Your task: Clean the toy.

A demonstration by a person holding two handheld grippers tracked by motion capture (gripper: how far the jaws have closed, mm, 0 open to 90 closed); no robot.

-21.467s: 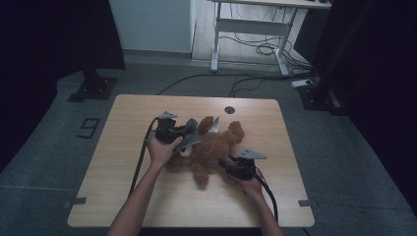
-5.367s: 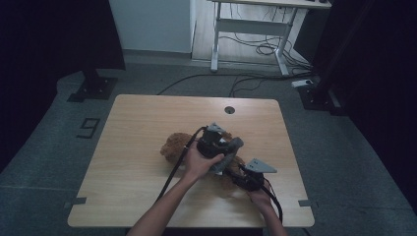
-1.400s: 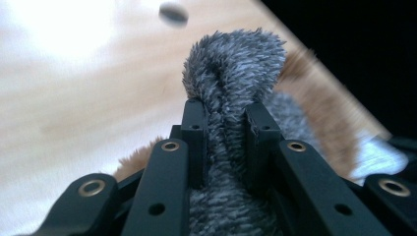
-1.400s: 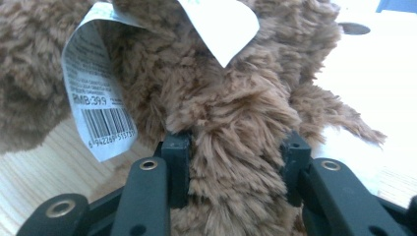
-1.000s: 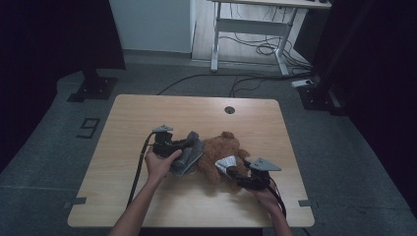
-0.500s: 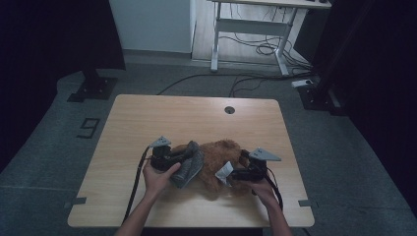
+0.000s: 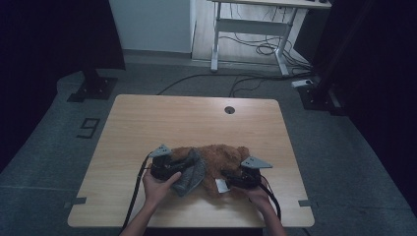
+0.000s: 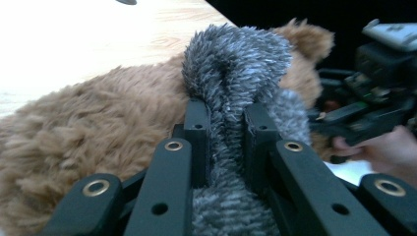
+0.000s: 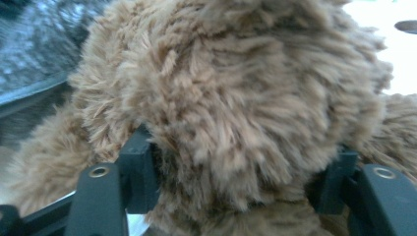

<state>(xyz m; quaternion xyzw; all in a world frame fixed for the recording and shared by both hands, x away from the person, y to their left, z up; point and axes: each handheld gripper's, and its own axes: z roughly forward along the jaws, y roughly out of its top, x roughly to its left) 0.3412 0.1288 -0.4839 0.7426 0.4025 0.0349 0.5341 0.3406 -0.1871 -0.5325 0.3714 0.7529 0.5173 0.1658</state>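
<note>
The wooden worktop carries a brown plush toy lying at its near middle. A grey furry cloth lies against the toy's left side. The left hand-held gripper pinches a fold of that cloth between narrow jaws. The right hand-held gripper, whose jaws have just been closing, clasps a thick part of the toy. A small white tag on the toy shows no readable writing.

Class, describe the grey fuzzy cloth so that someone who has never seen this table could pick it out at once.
On the wooden table, near its front edge, lies a brown plush toy. Against the toy's left side is the grey fuzzy cloth, pinched by the left gripper. Its grey pile sets it apart from the toy's brown fur.
</note>
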